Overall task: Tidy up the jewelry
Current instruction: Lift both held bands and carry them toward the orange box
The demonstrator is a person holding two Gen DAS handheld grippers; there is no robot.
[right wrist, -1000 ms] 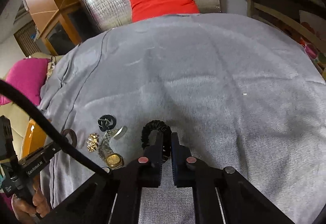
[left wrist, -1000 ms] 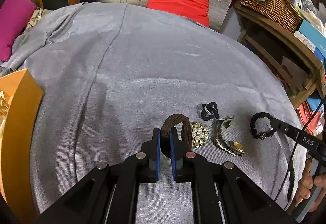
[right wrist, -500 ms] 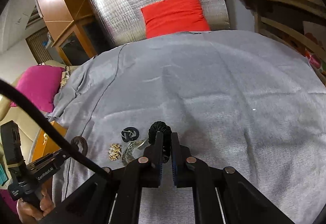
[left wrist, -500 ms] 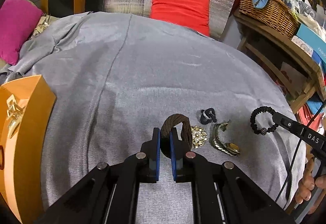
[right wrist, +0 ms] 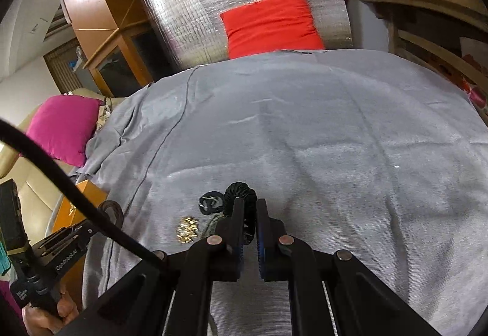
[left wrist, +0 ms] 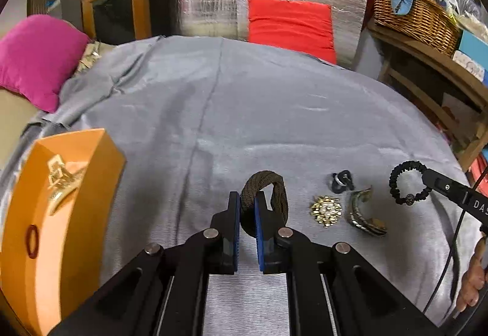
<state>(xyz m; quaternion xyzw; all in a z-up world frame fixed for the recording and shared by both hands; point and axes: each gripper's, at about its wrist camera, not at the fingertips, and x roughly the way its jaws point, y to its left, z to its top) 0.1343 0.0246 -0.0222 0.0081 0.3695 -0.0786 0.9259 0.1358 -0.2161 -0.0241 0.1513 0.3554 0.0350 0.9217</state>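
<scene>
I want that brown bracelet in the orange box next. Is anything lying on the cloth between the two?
Nothing visible does. The left gripper holds the brown bracelet, and only bare grey cloth lies between it and the orange box. The brooch, watch and ring lie on the other side.

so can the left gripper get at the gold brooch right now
Probably not yet. The left gripper is shut on the brown bracelet, so its jaws are taken. The brooch lies uncovered on the cloth beside it.
</scene>
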